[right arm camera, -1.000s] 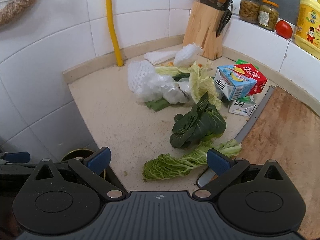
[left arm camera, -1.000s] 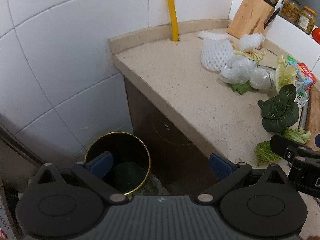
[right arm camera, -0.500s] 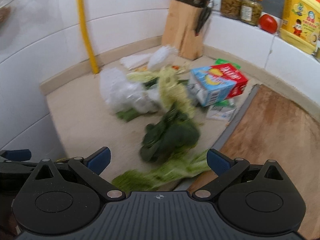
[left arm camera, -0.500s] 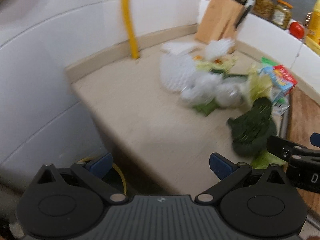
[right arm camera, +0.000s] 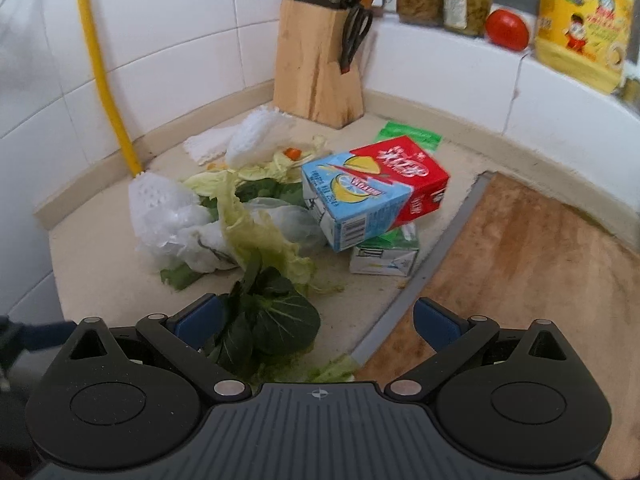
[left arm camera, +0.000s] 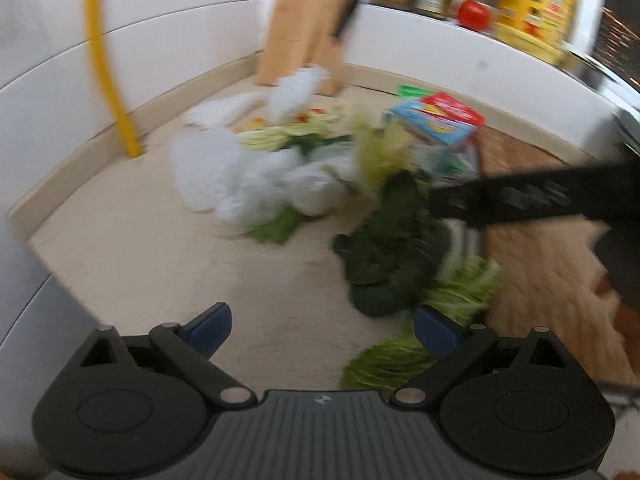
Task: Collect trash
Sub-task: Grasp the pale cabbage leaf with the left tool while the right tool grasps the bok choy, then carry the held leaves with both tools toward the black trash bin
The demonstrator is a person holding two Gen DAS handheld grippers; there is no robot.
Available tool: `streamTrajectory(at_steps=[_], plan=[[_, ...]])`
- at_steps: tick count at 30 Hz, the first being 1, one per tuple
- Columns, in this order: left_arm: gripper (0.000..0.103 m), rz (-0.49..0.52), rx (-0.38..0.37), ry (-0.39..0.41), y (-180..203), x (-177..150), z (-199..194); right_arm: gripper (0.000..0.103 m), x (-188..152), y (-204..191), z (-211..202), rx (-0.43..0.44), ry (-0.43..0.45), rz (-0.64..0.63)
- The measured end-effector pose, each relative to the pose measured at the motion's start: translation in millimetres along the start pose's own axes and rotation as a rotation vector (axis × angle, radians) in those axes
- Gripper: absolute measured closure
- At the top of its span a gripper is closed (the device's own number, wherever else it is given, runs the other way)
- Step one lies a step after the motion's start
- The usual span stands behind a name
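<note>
Both the left gripper (left arm camera: pixel 323 328) and right gripper (right arm camera: pixel 316 320) have jaws wide open, holding nothing. Dark green leaves (right arm camera: pixel 266 322) lie closest on the counter (right arm camera: pixel 100 248). Farther back sit plastic bags (right arm camera: pixel 176 220), then a juice carton (right arm camera: pixel 372 190).

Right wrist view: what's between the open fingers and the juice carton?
Dark leafy green nearest the right gripper, then bare countertop up to the carton.

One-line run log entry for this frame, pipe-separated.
left gripper: open, empty | right gripper: open, empty, over dark green leafy vegetable | blue-and-red drink carton: on beige countertop | trash: uncollected
</note>
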State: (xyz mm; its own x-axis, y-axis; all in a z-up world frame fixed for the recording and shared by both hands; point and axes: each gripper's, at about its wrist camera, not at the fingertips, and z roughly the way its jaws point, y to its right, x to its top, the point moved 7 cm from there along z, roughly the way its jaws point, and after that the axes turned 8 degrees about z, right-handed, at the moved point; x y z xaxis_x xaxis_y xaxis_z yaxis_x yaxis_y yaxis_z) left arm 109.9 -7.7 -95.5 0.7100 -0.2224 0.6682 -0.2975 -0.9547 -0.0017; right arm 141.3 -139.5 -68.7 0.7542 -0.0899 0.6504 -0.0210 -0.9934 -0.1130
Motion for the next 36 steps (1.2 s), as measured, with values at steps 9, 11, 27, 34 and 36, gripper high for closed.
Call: streamTrajectory(at_steps=[9, 11, 27, 34, 36], plan=[[0.01, 0.14, -0.144, -0.02, 39.6, 4.5, 16.7, 0.0, 3.0, -11.9, 35.9, 0.063, -0.097, -0.08], [0.019, 0.152, -0.155, -0.038, 44.6, 4.1, 25.4, 0.0, 0.8, -15.3, 42.4, 0.074, -0.116, -0.098], [0.075, 0.149, -0.155, -0.074, 48.6, 12.5, 42.8, 0.038, -5.7, -23.8, 72.2, 0.234, -0.271, -0.067], [0.093, 0.13, -0.14, -0.123, 32.6, -1.3, 24.4, 0.04, -1.7, -15.8, 61.7, 0.289, -0.281, -0.018], [0.093, 0.112, -0.119, -0.121, 20.7, -10.0, 13.8, 0.04, 0.3, -15.8, 56.6, 0.306, -0.267, -0.006]])
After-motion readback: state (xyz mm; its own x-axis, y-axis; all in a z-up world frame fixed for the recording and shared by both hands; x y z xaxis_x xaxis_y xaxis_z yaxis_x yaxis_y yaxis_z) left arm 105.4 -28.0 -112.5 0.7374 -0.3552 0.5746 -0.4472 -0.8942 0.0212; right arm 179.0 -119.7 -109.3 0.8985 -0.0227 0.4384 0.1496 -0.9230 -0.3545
